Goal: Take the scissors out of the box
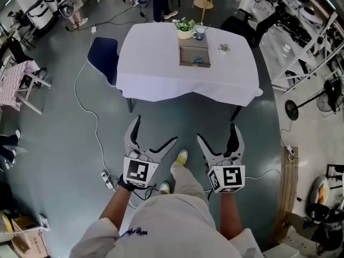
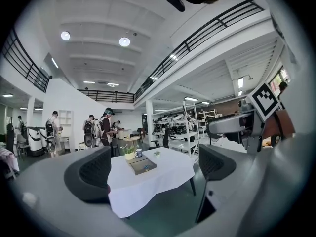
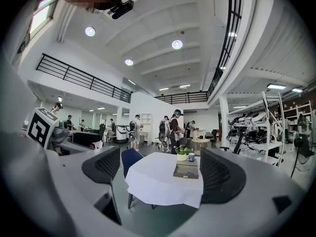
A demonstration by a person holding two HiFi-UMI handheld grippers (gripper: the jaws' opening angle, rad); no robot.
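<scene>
Grey workshop floor spreads wide around a white-clothed table, which stands well ahead of the person. On it sits the open box, with the blue-handled scissors lying inside. Nothing of the task looks done yet: approach, reach and lift all remain. Side by side, the left gripper and right gripper point level toward the table, jaws spread wide, both empty

we see lots of light. round lights shine down from the ceiling. the white cloth glows. both gripper views bend at the rim and go black in the corners. up close, the left gripper looks blurry.
</scene>
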